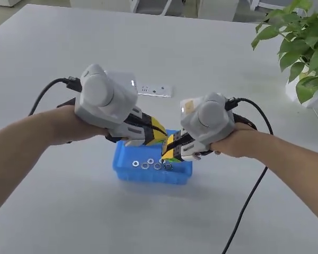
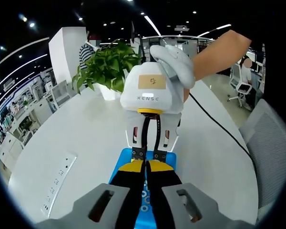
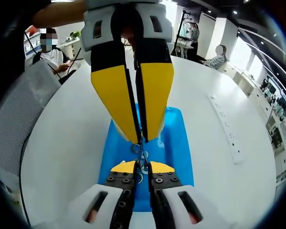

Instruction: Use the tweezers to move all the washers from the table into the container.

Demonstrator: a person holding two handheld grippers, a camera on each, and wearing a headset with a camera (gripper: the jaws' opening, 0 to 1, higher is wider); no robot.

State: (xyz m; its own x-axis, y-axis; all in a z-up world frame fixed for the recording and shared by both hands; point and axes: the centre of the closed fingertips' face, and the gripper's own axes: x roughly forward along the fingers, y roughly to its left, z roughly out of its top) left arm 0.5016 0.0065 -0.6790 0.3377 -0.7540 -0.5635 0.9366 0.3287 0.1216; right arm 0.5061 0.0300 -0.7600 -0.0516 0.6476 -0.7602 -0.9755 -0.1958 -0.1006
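Five small silver metal ring washers (image 1: 144, 165) lie in a loose row on the floor of the shallow blue plastic rectangular container (image 1: 128, 172), which rests on the pale grey bench (image 1: 201, 63). In the right gripper view a washer (image 3: 136, 149) lies just beside the tip of the slim metal tweezers (image 3: 142, 160), which point down into the container (image 3: 176, 143).

The right tool (image 3: 142, 167) has its jaws drawn close, pinching the tweezers between their yellow tips. The left tool (image 3: 140, 137) faces it from across the container, its long yellow jaws pressed together at the tips. I cannot tell whether it touches the tweezers.

In the head view both tools hover over the container, left tool (image 1: 160, 136) and right tool (image 1: 168, 153) nearly tip to tip.

A white power strip (image 1: 155, 90) lies on the bench beyond them. A green leafy plant (image 1: 302, 47) stands at the far right.
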